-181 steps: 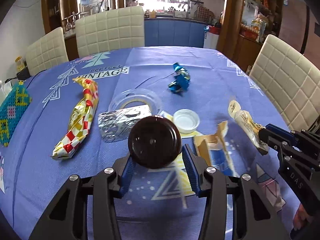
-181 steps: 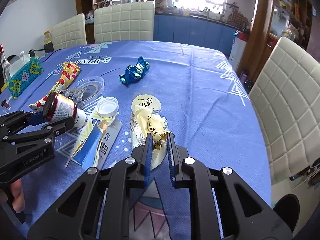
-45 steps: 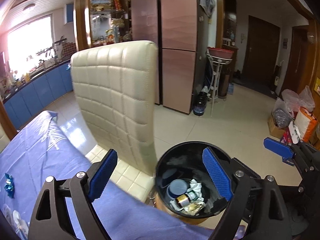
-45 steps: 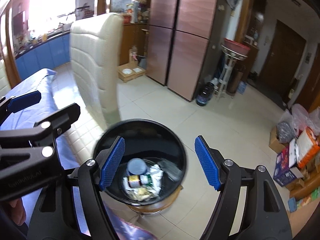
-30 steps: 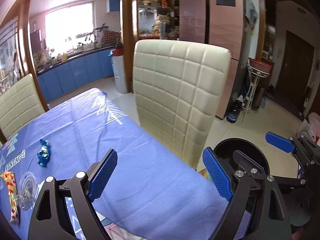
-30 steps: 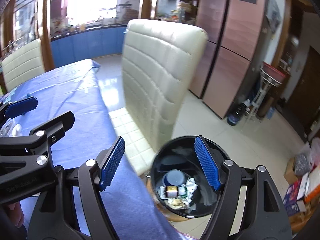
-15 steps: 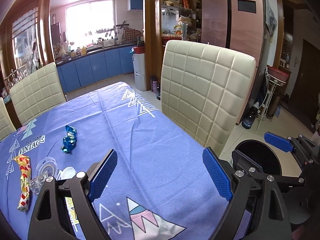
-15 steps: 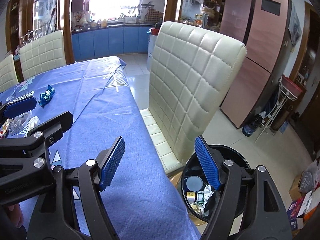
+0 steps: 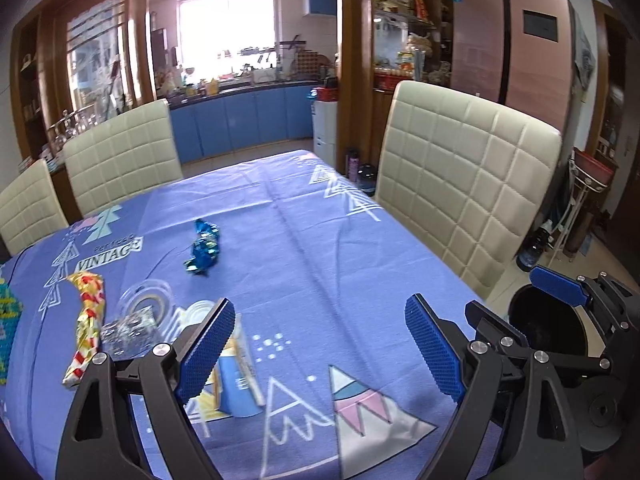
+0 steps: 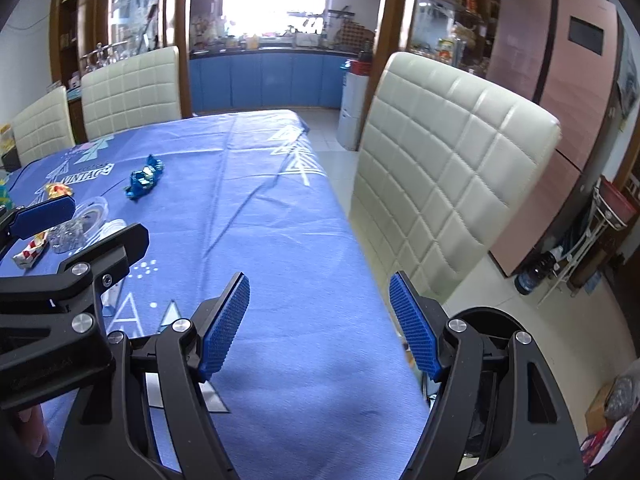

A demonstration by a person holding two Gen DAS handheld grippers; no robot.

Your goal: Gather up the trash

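Note:
Both grippers hang over the near end of the blue-clothed table (image 9: 320, 256), open and empty. My left gripper (image 9: 320, 344) faces the litter: a blue foil wrapper (image 9: 203, 249), a red-and-gold foil wrapper (image 9: 87, 324), a crumpled silver foil (image 9: 128, 326), a clear tape roll (image 9: 146, 298), a white lid (image 9: 200, 310) and a torn blue carton (image 9: 236, 380) just behind its left finger. My right gripper (image 10: 320, 324) is above the table's right edge; the blue foil wrapper (image 10: 144, 178) lies far left of it. The black trash bin (image 9: 548, 328) stands on the floor at right, partly hidden.
A cream padded chair (image 9: 464, 196) stands at the table's right side, between table and bin. Two more cream chairs (image 9: 120, 160) line the far side. A fridge (image 10: 568, 100), a small rack with a bottle (image 10: 536, 276) and floor clutter lie to the right.
Both views have swung left from the trash bin back over the table. The bin slid to the right edge and the litter came into sight. Both grippers stayed open and empty.

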